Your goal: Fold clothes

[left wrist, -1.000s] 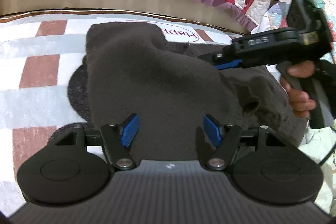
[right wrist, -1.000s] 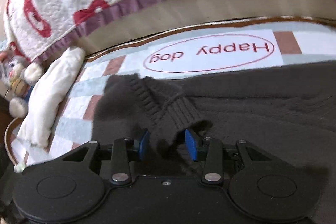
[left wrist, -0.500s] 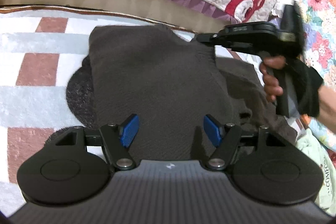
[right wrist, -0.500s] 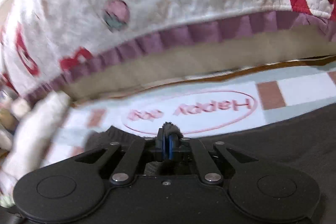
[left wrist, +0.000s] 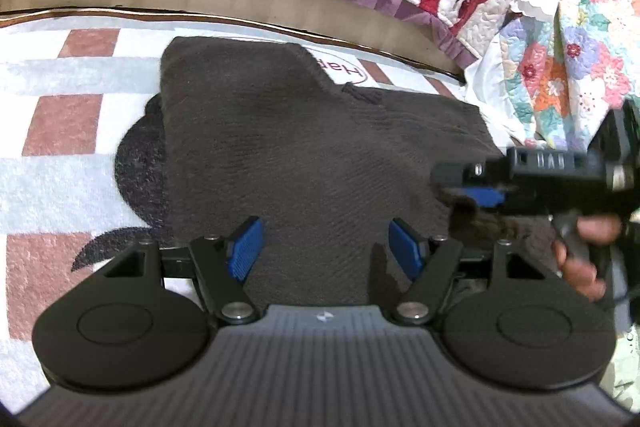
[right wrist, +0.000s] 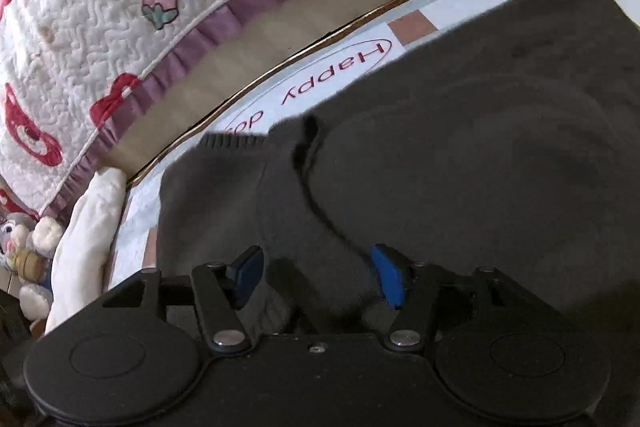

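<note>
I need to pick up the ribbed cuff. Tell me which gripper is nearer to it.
Right. The right gripper has sweater knit between its opening jaws, with the ribbed cuff just ahead. The left gripper hangs open over the sweater's body, farther off.

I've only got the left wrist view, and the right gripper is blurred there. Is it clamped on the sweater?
Observer: No. In the right wrist view the right gripper has its jaws opening; a sleeve lies between the pads, unpressed.
Operator: Where's the cuff?
Observer: The ribbed cuff lies beside the sweater body, at the "Happy dog" print on the rug.
Operator: Anything near that side?
Observer: A white cloth and a soft toy sit off the rug's edge.
</note>
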Demonstrator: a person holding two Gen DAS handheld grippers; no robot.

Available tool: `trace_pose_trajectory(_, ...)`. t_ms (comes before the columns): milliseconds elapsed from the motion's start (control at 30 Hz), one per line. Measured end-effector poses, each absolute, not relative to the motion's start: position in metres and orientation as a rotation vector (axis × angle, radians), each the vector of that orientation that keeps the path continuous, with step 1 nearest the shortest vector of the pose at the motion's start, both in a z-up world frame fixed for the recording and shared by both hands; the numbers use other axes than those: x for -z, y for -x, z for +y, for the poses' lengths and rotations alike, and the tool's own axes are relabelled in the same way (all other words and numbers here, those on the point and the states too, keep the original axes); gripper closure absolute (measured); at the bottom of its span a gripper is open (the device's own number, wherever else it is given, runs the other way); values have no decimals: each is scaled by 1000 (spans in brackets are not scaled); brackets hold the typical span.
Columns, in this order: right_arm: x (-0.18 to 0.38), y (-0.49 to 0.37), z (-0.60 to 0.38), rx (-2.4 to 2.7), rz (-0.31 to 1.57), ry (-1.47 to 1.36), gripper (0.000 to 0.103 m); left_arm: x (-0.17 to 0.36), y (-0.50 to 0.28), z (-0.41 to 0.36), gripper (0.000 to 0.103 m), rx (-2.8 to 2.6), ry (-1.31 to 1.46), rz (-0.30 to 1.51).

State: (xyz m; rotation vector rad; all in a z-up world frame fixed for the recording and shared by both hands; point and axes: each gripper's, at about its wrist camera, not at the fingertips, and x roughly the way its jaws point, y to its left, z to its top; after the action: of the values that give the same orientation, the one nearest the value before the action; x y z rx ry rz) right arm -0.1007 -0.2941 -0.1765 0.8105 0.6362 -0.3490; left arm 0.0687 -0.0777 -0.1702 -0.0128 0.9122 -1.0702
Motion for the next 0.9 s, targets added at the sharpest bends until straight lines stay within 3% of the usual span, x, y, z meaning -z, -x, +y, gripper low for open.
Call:
trace_pose_trajectory(33, 176, 104, -289, 325, 614, -785, 52, 169, -67, -77, 35, 1081, 10, 911)
trace_pose_trajectory(67, 174, 105, -285, 296, 597, -747, 87, 167, -64, -77, 35, 1096, 5, 913)
trace_pose_trajectory(267, 162, 110, -278, 412, 691, -452, 84, 173, -38, -84, 33, 1190, -88, 975)
trace_pose_trajectory(333, 154, 135, -289, 433, 619, -572, 81, 174, -27, -90, 33, 1180, -158, 935)
trace_pose_trajectory(500, 145, 241, -308, 606, 466, -811, 56, 159, -8, -98, 33, 1182, -189, 870)
trace_pose_trajectory(667, 155, 336, -317, 794, 494, -843, 53, 154, 21, -117, 33, 1205, -247, 839)
trace_pose_trajectory(900, 194, 378, -334, 803, 452, -1044, 48, 156, 40, -130, 34, 1161, -311, 811)
